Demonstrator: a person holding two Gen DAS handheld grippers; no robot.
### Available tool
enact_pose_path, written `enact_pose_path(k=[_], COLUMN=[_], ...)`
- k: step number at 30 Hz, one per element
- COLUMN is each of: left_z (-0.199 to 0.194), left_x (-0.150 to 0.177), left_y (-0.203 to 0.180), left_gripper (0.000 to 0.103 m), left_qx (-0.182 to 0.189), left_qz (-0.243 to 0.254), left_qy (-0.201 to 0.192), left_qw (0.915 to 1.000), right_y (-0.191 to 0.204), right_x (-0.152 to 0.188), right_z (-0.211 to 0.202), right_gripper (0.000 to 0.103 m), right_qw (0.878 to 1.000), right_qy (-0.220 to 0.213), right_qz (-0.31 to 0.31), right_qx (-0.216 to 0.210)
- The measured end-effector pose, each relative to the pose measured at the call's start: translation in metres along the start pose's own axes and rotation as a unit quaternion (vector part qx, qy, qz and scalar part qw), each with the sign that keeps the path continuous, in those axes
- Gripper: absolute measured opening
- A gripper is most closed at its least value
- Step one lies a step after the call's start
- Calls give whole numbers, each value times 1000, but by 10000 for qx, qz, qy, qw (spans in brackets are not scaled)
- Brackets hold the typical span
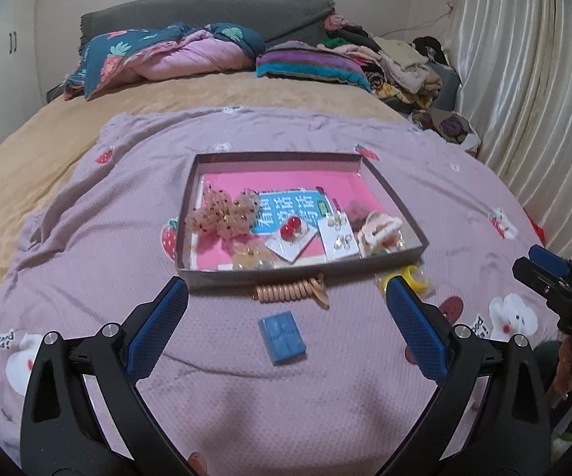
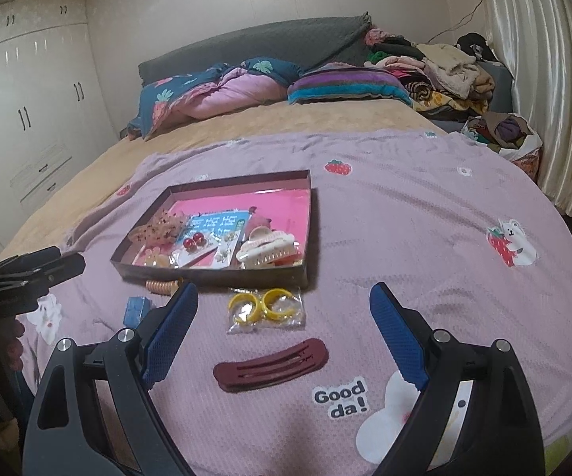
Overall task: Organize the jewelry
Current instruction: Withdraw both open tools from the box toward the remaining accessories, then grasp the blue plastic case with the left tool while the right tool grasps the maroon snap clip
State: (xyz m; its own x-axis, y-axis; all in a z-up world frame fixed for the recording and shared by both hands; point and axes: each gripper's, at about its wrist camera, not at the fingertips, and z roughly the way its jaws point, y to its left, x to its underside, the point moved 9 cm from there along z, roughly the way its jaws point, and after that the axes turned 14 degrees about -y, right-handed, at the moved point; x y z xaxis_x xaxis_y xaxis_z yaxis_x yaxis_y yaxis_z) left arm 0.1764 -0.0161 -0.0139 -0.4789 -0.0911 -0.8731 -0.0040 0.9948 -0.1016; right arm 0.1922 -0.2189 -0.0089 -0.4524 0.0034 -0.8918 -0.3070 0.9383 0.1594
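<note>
**Four pieces left outside the tray, both grippers empty**

I read this as mid-task: the tray (image 1: 395, 194) on the lilac blanket (image 2: 405, 206) already holds a beaded piece, red earrings on a card, a second earring card and a cream claw clip, while four items lie on the blanket along its near wall.

My left gripper (image 1: 286, 301) hovers with its fingers spread wide, holding nothing. Between them lies the blue box (image 1: 282, 337), small, rigid, with an embossed lid. The coiled hair tie (image 1: 289, 291) touches the tray's near wall beyond it.

My right gripper (image 2: 284, 303) is equally wide and empty. The maroon hair clip (image 2: 272, 363) lies flat between its fingers; the bag of yellow rings (image 2: 266, 309) sits just beside the tray's near right corner.

Next, I judge, comes a descent and a close. The flat clip sits low on soft fabric, so the fingers must press into the blanket to catch its edges.
</note>
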Motion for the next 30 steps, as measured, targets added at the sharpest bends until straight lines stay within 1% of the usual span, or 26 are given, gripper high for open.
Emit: enact_pose_path(k=[10, 14, 22, 30], left_z=[0, 4, 22, 40], left_x=[14, 21, 45, 66], left_y=[-1, -2, -1, 3], left_gripper=[93, 93, 93, 93], left_qx=[-7, 47, 88, 55], left_qz=[67, 45, -19, -31], left_qy=[128, 226, 510, 683], left_qw=[9999, 9997, 9987, 9976], right_y=[1, 2, 5, -7], right_x=[24, 33, 55, 76], right_z=[-1, 2, 12, 28], right_gripper=[87, 87, 87, 87], right_qw=[9996, 9991, 9973, 9938], right_qy=[294, 427, 729, 1082], right_qz=[-43, -23, -60, 220], right_qx=[18, 9, 60, 124])
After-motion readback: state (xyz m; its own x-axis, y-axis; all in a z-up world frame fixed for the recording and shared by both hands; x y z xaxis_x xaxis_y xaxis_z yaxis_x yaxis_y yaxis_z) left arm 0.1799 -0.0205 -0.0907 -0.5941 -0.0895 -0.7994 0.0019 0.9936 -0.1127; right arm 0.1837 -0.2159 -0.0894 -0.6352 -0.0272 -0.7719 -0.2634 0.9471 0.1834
